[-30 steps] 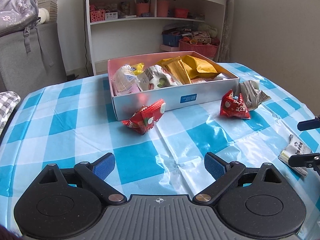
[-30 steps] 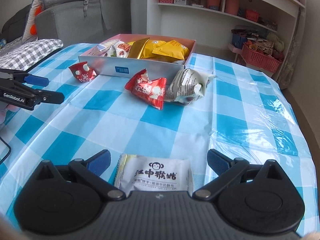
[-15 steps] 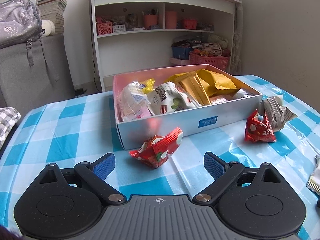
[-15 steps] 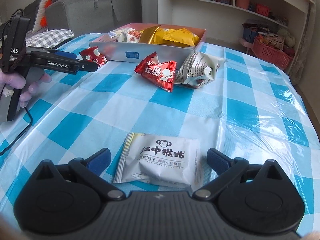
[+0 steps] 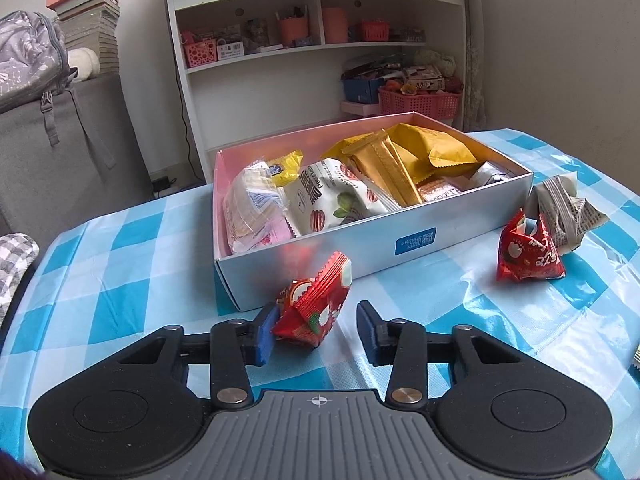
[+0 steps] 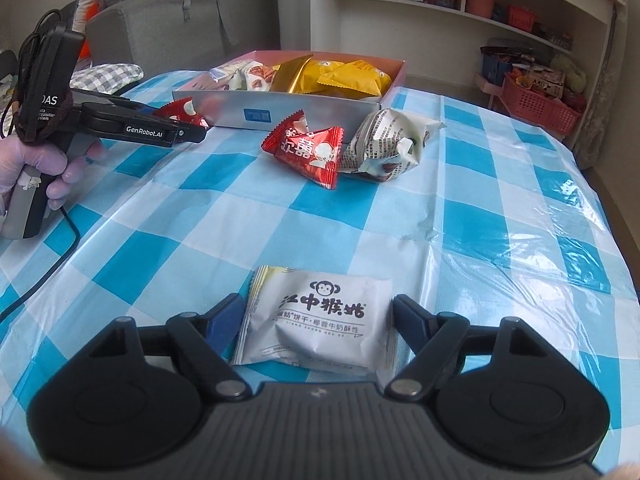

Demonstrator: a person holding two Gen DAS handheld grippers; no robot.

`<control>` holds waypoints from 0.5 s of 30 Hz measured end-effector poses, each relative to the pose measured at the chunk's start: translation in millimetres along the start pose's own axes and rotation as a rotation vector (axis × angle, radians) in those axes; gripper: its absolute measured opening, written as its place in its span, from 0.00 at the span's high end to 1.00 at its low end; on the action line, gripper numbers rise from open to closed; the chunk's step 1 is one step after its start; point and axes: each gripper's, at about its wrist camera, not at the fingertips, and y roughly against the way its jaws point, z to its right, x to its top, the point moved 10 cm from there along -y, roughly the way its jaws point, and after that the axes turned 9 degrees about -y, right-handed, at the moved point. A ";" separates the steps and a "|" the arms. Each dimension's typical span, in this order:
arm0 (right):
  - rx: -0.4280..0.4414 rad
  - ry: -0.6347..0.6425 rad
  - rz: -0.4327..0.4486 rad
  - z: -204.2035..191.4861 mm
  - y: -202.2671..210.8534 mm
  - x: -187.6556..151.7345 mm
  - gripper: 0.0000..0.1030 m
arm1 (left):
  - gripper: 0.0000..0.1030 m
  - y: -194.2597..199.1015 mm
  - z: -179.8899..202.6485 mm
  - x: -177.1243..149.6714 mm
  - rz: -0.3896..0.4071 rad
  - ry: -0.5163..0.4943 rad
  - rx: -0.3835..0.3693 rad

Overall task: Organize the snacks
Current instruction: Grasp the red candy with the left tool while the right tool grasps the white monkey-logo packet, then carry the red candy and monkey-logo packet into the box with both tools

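checked tablecloth [image 5: 120, 264] | left tongs [image 5: 316, 330] closing round red packet [image 5: 314, 306] | right tongs [image 6: 318, 322] closing round white packet [image 6: 320, 320]

- The near edge of the white biscuit packet [image 6: 320, 320] is hidden behind the right hand-held gripper [image 6: 318, 322] body.
- A pale packet corner [image 5: 637, 358] is cut off by the left wrist view's right edge.
- The red snack [image 6: 182, 111] beside the box [image 6: 304, 110] is partly hidden behind the left hand-held gripper [image 6: 192, 134].
- Print on the box's blue label [image 5: 415, 241] is too small to read.
- Items on the shelf [image 5: 304, 46] are too small to tell.
- The person's hand [image 6: 44, 168] is cut off at the left edge.
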 end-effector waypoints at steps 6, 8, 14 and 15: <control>-0.008 0.012 0.000 -1.3 -0.1 3.1 0.33 | 0.78 2.3 -3.8 -0.7 -0.013 0.017 -0.006; -0.013 0.019 0.003 -2.1 0.0 4.3 0.35 | 0.78 3.3 -3.2 -0.1 -0.014 0.018 -0.013; -0.028 0.022 0.007 -2.1 -1.1 9.4 0.38 | 0.78 7.8 0.8 3.0 -0.012 0.014 -0.034; -0.028 0.021 0.008 -2.1 -1.4 10.4 0.38 | 0.78 8.7 1.6 3.6 -0.011 0.014 -0.037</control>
